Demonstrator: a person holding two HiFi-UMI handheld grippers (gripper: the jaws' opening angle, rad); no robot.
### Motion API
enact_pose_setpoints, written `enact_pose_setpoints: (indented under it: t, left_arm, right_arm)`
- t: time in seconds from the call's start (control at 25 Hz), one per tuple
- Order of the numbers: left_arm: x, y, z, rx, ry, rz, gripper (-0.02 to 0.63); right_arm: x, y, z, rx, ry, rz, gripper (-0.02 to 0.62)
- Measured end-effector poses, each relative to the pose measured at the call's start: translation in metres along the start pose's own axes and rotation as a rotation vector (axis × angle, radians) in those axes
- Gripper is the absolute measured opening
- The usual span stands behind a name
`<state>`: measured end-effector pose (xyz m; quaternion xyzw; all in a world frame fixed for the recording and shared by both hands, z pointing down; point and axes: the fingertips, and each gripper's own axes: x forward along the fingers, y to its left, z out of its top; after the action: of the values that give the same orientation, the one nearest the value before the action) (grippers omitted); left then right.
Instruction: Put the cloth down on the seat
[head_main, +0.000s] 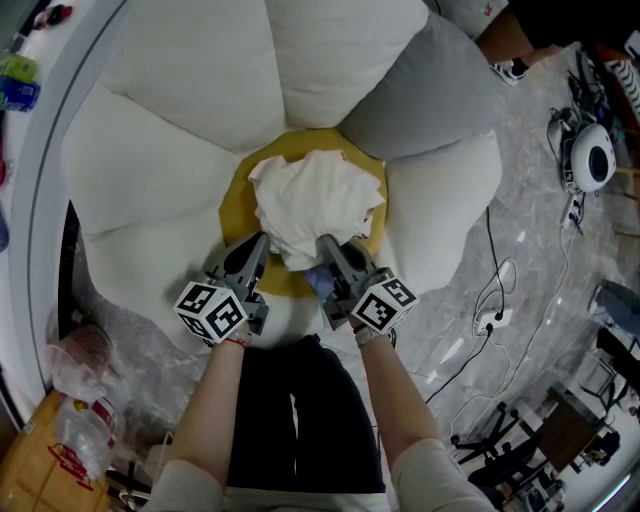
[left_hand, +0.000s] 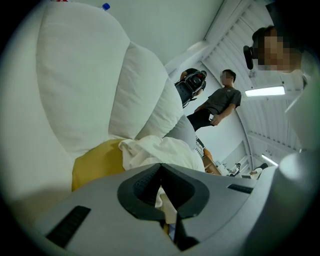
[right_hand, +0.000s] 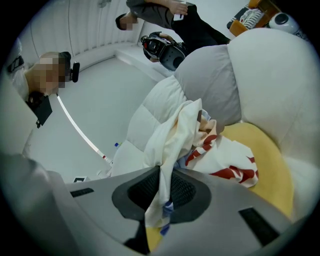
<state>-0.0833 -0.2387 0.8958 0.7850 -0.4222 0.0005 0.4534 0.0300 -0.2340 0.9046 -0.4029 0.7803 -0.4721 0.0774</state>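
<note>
Grey marbled floor (head_main: 545, 220) extends to the right of the right tool (head_main: 322, 243). A black cable (head_main: 489, 245) runs across it, well to that tool's right, with a white plug (head_main: 497, 319) near its loop. A round white device (head_main: 597, 160) lies far right and ahead. A clear plastic bag (head_main: 72, 368) sits left of and behind the left tool (head_main: 262, 241). Green and blue toys (head_main: 18, 82) lie far left, ahead. In the left gripper view, a bystander (left_hand: 220, 102) in dark clothing stands ahead of the tool, to its right. A lit ceiling strip (left_hand: 265, 91) shows further right.
</note>
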Motion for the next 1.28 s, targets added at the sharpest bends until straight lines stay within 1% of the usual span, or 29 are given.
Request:
enact_pose_setpoints:
  t: [0.12,0.28,0.48,0.68,0.96,1.12,1.28]
  left_arm:
    - [-0.004,-0.004,0.001,0.001,0.005,0.003,0.014]
    - [-0.008,-0.011,0.004,-0.001,0.007,0.005,0.014]
    - [-0.013,-0.021,0.008,-0.004,0.015,0.006,0.014]
    - [-0.015,-0.031,0.014,-0.006,0.025,0.004,0.014]
    - [-0.021,-0.04,0.024,-0.001,0.038,0.009,0.014]
    - [-0.029,-0.046,0.031,0.002,0.049,0.009,0.014]
    - [-0.037,-0.053,0.039,0.012,0.056,0.011,0.014]
  right_arm:
    - [-0.003,0.004,0.003,0.006,-0.013,-0.003,0.042]
    - [-0.01,0.009,0.009,0.021,-0.029,-0.018,0.086]
    - [-0.016,0.015,0.013,0.022,-0.018,-0.026,0.113]
    - [-0.022,0.016,0.015,0.031,0.007,-0.057,0.14]
    - [-0.036,0.017,0.014,0.056,0.015,-0.103,0.153]
    - [-0.044,0.021,0.017,0.054,0.02,-0.13,0.158]
    - [-0.049,0.031,0.026,0.064,-0.001,-0.141,0.158]
